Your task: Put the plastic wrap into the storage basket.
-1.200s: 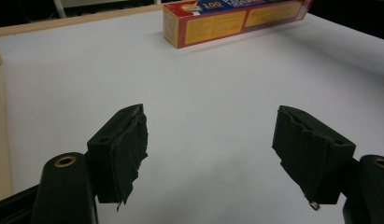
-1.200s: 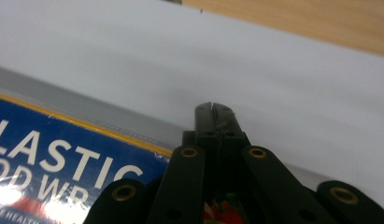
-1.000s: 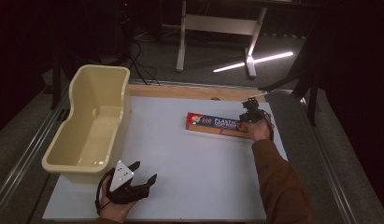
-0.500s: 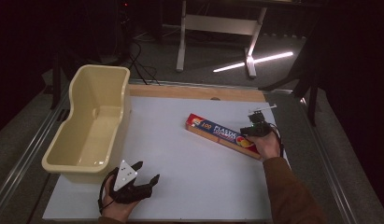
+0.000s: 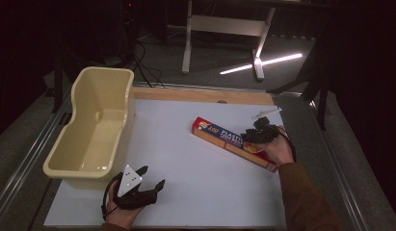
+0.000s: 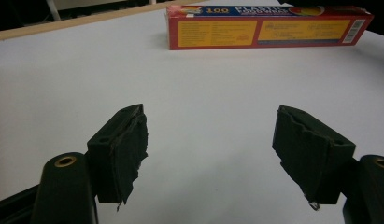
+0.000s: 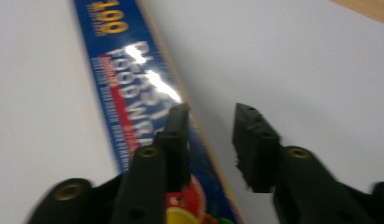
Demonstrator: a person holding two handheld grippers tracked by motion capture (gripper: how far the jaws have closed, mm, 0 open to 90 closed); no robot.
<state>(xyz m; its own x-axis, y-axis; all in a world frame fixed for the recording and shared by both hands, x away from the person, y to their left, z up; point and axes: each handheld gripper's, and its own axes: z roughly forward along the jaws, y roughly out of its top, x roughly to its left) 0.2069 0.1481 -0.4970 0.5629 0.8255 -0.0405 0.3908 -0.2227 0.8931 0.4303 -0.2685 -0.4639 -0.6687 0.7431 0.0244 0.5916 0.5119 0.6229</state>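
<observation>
Left hand-held gripper (image 5: 146,188): rested at near edge of worktop (image 5: 186,192), jaws spread wide, nothing between them.
Right hand-held gripper (image 5: 248,136): jaws had just been opening; partly spread over the wrap box, one over its top face, the other past its long edge, pads not pressing.
Wrap box (image 5: 234,143): lay flat and slantwise on worktop, right of centre, well apart from tub.
Tub (image 5: 119,86): cream, at left edge, nothing visible inside.
Progress: box appeared released; likely transfer to tub not yet done.
</observation>
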